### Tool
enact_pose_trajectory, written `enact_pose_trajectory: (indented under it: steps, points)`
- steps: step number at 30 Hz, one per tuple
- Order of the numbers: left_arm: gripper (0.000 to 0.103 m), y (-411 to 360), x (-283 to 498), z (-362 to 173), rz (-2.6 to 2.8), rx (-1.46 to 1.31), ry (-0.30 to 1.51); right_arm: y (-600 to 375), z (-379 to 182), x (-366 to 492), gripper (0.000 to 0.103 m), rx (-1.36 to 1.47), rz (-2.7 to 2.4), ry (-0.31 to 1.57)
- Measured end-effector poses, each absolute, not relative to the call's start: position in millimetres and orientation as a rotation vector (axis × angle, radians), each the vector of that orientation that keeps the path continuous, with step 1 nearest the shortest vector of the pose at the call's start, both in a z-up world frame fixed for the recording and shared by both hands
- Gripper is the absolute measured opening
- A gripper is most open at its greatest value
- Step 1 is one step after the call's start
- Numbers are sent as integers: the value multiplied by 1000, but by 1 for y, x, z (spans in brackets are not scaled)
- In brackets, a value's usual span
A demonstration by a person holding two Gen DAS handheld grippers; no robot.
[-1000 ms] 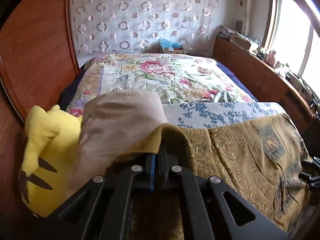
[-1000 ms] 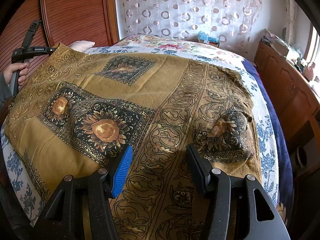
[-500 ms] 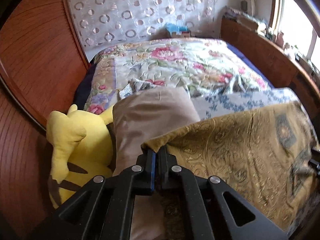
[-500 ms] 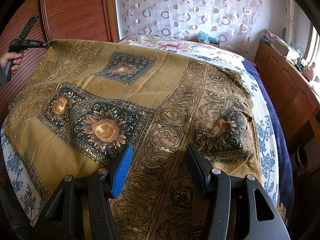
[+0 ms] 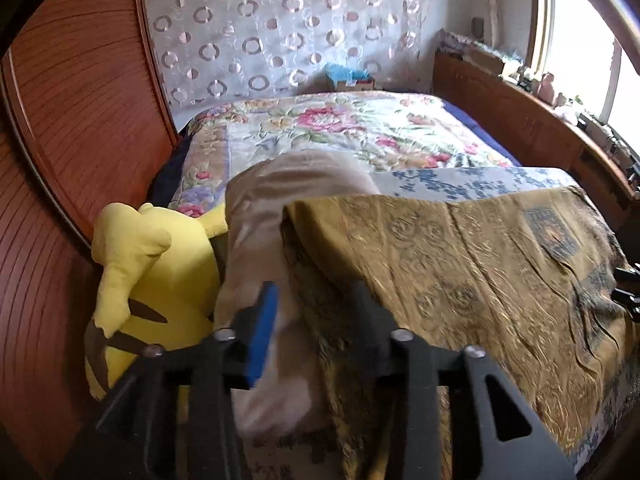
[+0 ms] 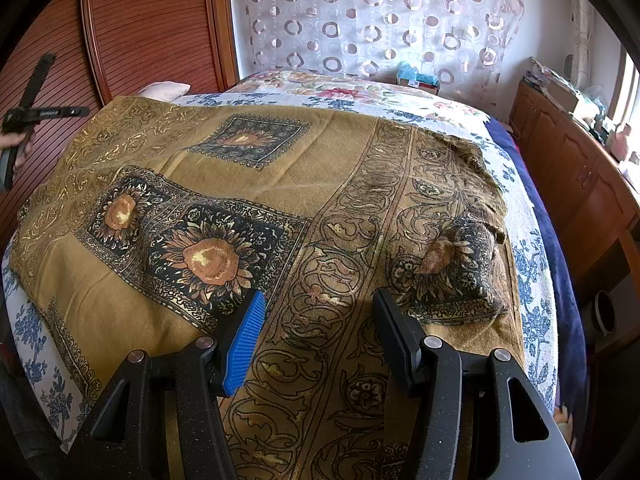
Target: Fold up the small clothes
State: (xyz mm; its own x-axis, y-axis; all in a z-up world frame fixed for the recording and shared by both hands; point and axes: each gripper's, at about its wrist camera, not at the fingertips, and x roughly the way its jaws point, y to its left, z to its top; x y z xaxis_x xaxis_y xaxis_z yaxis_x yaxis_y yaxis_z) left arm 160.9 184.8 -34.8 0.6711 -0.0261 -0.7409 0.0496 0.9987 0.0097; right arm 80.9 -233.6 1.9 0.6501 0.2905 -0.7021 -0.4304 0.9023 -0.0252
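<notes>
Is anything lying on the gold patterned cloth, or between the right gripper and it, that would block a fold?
Nothing visible does. The right gripper hovers open directly over the gold patterned cloth, whose top is bare. The left gripper, jaws opening, is at its far corner.

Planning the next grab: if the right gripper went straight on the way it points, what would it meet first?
Most likely the gold patterned cloth spread on the bed, straight ahead of the open right gripper; nothing else shows between.

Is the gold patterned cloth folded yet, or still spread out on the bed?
Spread. The gold patterned cloth lies as one open layer across the bed, both sunflower panels showing; only its right corner is rumpled.
</notes>
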Motion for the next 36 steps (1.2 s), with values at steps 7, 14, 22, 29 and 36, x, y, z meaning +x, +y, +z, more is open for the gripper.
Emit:
enact_pose_trajectory:
  steps: [7,14,22,29,36]
  points:
    - [57,170,134,-45,-56,17,819,-234,2,81,58,-197,413,760]
    - [59,156,110,-52,-24,29,806,-234,3,81,59,-197,413,760]
    - [59,153,89,-60,-17,11,812,-233,2,80,59,-198,416,762]
    - [59,160,64,-80,-5,-30,850,-232,2,79,64,-200,429,764]
    - [59,165,54,-92,1,-88,869,-231,3,78,67,-204,435,766]
